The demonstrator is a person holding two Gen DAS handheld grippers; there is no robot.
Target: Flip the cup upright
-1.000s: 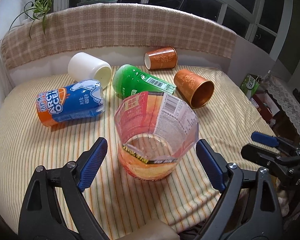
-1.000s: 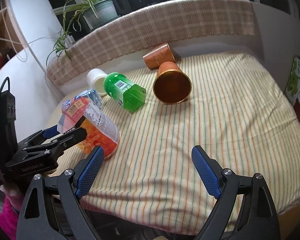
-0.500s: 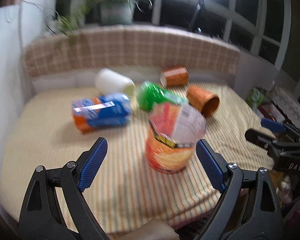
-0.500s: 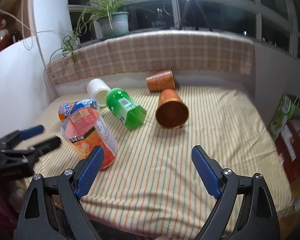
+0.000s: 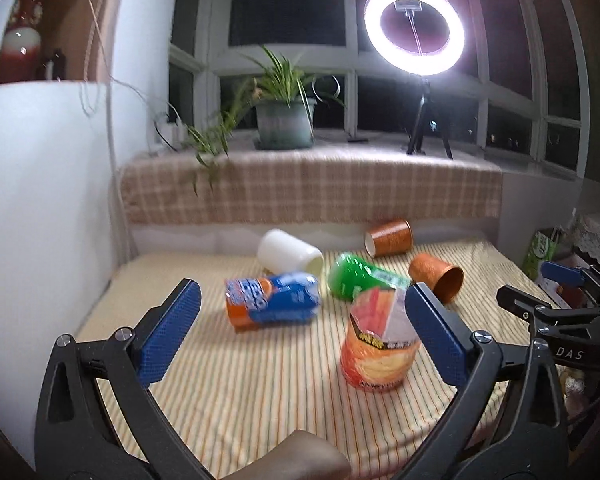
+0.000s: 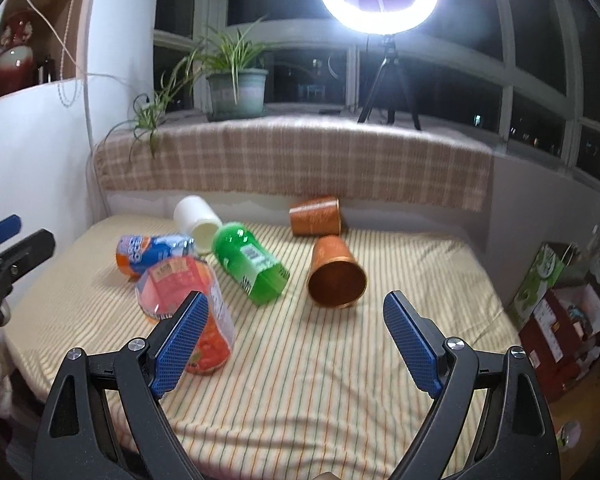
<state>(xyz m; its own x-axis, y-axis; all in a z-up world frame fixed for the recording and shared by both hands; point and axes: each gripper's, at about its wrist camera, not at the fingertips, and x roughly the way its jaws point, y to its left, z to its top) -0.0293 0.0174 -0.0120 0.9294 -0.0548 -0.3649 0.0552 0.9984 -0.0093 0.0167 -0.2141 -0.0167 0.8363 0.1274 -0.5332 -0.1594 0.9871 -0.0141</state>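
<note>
An orange-red plastic cup (image 5: 376, 344) stands upright on the striped cloth; it also shows in the right wrist view (image 6: 188, 312). My left gripper (image 5: 304, 328) is open and empty, pulled back above and in front of it. My right gripper (image 6: 296, 340) is open and empty over the cloth's front edge. Lying on their sides are a blue-orange cup (image 5: 272, 300), a white cup (image 5: 288, 252), a green cup (image 5: 356, 278) and two copper cups (image 5: 436, 276) (image 5: 388, 236). The nearer copper cup (image 6: 336, 276) faces the right gripper mouth first.
A plaid-covered ledge (image 5: 308, 188) backs the cloth, with a potted plant (image 5: 284, 116) and a ring light (image 5: 414, 32) behind it. A white wall (image 5: 48, 200) stands at the left. Boxes (image 6: 556, 300) sit on the floor at the right.
Both grippers have drawn back and tilted up from the table, so the cups look smaller and farther. The orange-red cup stays upright where the left gripper left it.
</note>
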